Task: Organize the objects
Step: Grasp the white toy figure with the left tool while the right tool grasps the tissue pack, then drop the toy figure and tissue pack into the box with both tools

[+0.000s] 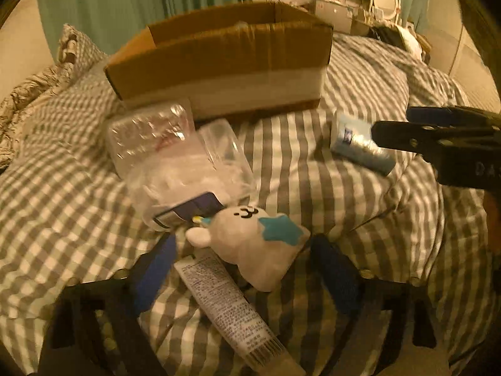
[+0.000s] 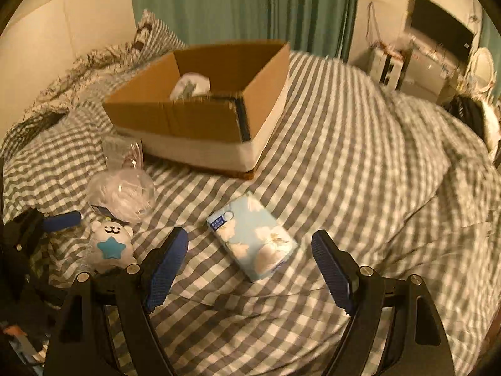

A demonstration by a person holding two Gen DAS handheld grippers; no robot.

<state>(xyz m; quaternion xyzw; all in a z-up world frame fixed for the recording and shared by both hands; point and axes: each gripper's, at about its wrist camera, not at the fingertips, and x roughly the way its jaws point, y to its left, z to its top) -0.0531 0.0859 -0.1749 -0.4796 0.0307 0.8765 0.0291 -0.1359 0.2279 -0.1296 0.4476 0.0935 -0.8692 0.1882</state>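
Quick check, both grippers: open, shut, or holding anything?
Left gripper: open, holding nothing; the white bear plush lies between its fingers, ungripped.
Right gripper: open, empty, above the blue tissue pack.

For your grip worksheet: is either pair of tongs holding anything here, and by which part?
Nothing is held. The left tongs stand open around the plush bear; the right tongs hang open over the tissue pack.
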